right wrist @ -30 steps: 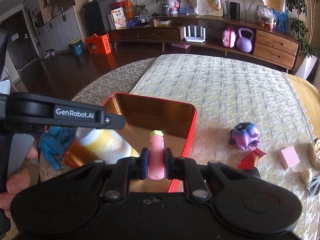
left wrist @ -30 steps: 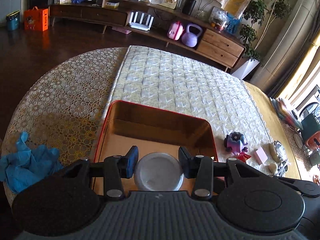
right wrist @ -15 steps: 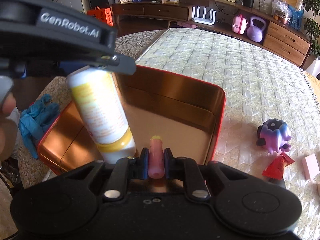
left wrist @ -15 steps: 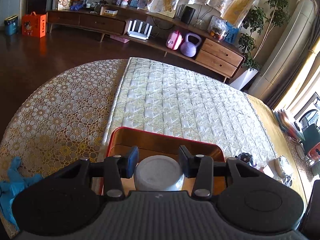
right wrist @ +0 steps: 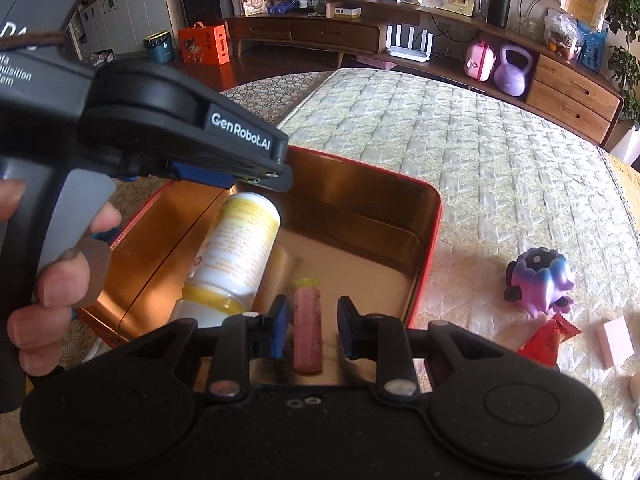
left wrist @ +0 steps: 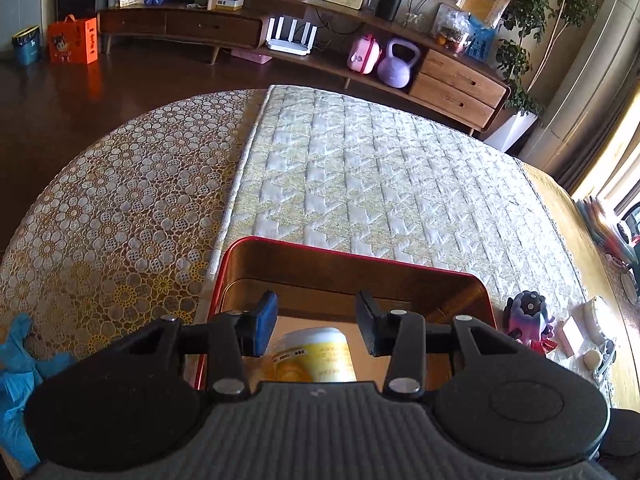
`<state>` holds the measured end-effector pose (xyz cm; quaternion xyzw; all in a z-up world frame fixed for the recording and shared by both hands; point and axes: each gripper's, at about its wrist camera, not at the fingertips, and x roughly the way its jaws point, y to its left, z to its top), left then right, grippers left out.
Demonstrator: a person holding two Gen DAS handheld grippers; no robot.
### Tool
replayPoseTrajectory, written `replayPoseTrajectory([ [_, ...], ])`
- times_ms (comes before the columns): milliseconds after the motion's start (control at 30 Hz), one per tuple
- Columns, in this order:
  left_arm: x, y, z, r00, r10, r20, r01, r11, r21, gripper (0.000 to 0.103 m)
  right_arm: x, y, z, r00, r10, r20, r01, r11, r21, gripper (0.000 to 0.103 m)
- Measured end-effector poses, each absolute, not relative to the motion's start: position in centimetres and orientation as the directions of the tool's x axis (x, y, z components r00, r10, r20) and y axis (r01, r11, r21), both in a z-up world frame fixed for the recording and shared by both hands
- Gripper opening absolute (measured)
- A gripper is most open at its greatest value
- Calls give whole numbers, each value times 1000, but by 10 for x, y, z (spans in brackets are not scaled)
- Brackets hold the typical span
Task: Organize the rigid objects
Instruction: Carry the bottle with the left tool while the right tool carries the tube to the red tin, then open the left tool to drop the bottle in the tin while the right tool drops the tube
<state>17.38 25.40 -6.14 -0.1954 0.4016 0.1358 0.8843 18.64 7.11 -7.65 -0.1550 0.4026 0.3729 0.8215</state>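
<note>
A red tin box (left wrist: 352,254) (right wrist: 434,216) with a copper inside sits on the quilted mat. A white and yellow bottle (left wrist: 314,356) (right wrist: 236,256) lies in the box, below my left gripper (left wrist: 316,322), which is open with its jaws apart from it. In the right wrist view the left gripper (right wrist: 256,172) hovers just above the bottle. A pink stick (right wrist: 307,326) lies on the box floor between the jaws of my right gripper (right wrist: 311,332), which is open and not touching it.
A purple toy (right wrist: 540,280) (left wrist: 528,316), a red wrapper (right wrist: 548,336) and a pink block (right wrist: 616,342) lie on the mat right of the box. A blue glove (left wrist: 16,380) lies left of it. A wooden sideboard (left wrist: 456,84) stands beyond the table.
Both grippers opened. The left let go of the bottle, which now lies in the box. The right let go of the pink stick, which now lies on the box floor.
</note>
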Motion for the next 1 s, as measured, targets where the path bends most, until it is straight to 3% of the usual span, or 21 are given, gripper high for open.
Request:
replayPoseTrajectory([
  [133, 167, 250, -57, 639, 86, -764, -397, 888, -232, 43, 183, 65, -68, 395, 504, -768, -734, 676, 67, 32],
  [300, 155, 240, -47, 647, 101, -756, -382, 901, -206, 52, 174, 54, -57, 406, 520, -752, -730, 679, 75, 41],
  [700, 128, 209, -23, 670, 123, -732, -347, 924, -162, 63, 157, 21, -31, 444, 547, -709, -715, 694, 88, 49],
  [800, 123, 199, -18, 672, 126, -730, -334, 931, -146, 63, 153, 12, -25, 453, 558, -696, -713, 695, 93, 61],
  [1000, 110, 181, -11, 682, 123, -721, -316, 938, -139, 76, 146, -13, -19, 473, 571, -671, -703, 704, 104, 72],
])
